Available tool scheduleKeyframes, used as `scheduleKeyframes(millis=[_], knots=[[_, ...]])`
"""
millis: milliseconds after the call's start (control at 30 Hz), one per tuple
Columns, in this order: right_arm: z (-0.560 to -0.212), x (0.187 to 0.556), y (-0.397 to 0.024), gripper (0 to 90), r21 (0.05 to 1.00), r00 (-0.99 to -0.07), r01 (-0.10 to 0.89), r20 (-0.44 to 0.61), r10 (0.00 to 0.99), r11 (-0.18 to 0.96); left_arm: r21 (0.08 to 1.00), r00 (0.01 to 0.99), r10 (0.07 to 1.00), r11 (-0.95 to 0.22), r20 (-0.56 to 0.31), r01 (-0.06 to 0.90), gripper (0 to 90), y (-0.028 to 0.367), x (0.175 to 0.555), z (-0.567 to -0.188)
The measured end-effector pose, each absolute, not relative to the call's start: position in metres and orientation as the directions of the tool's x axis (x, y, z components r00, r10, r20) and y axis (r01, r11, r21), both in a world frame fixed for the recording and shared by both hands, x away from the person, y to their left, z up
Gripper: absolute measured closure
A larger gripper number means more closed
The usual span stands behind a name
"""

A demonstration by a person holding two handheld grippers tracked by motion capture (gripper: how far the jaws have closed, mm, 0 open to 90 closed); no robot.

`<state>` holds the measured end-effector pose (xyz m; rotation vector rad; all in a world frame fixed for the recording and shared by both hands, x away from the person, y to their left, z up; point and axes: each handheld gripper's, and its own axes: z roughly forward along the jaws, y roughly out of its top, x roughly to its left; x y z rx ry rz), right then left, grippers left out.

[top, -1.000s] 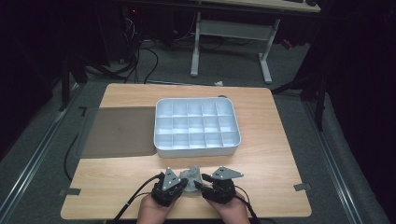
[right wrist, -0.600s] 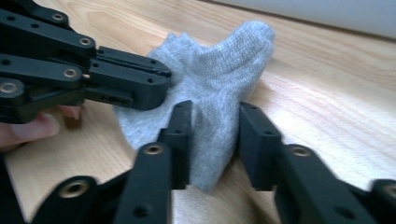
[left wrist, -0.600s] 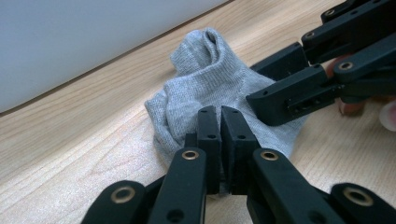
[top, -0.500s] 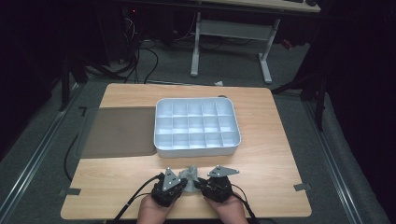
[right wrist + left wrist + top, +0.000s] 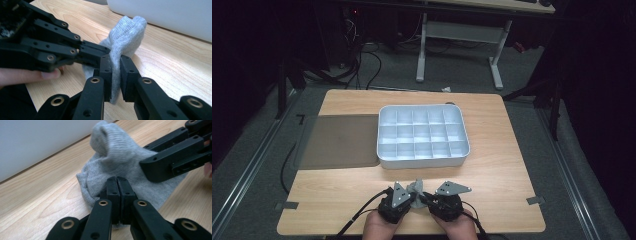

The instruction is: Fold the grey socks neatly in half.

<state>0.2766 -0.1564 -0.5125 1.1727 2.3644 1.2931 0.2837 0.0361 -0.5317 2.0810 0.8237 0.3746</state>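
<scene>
Grey sock located at near edge of bench, between the two grippers and just short of the white compartment tray. Tray compartments appear empty. Dark mat lying flat beside tray, touching or nearly touching its side wall.

Left gripper: jaws closed flat together on a fold of sock fabric at its lower hem, seen in left gripper view. Right gripper: jaws drawn narrow with a thin layer of knit pinched between the pads, sock toe standing up above them, seen in right gripper view. Both grips judged secure but shallow, each taking a single edge of cloth.

Sock bunched and partly lifted, lower part resting on wood; tray wall close behind it.

Step in hand, as judged: two-handed hold established on sock, preparatory to spreading, folding or lifting. Not yet flattened, not yet in tray.

Next move, as judged: grippers to part sideways to draw cloth taut, or to rise together and carry forward over tray rim. Even tension required; risk of fabric slipping from the shallower pinch.
</scene>
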Motion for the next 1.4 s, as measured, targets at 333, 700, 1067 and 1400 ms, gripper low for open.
scheduleKeyframes(millis=[333, 700, 1067, 1400], knots=[[-0.505, 0.281, -0.178, 64.9, 0.836, -0.627, 0.496, 0.158, 0.763, 0.235, 0.800, 0.741, 0.669, -0.418, -0.050, 0.431, 88.7, 0.037, 0.286, -0.532], [-0.522, 0.286, -0.180, 79.3, 0.771, -0.605, 0.562, 0.136, 0.784, 0.300, 0.800, 0.744, 0.666, -0.414, -0.059, 0.434, 88.5, 0.038, 0.286, -0.532], [-0.520, 0.279, -0.154, 90.0, 0.812, -0.664, 0.489, 0.110, 0.740, 0.318, 0.801, 0.737, 0.675, -0.417, -0.043, 0.429, 88.5, 0.036, 0.283, -0.532], [-0.519, 0.280, -0.149, 90.0, 0.821, -0.673, 0.469, 0.093, 0.734, 0.326, 0.802, 0.732, 0.681, -0.424, -0.024, 0.421, 88.4, 0.035, 0.282, -0.532]])
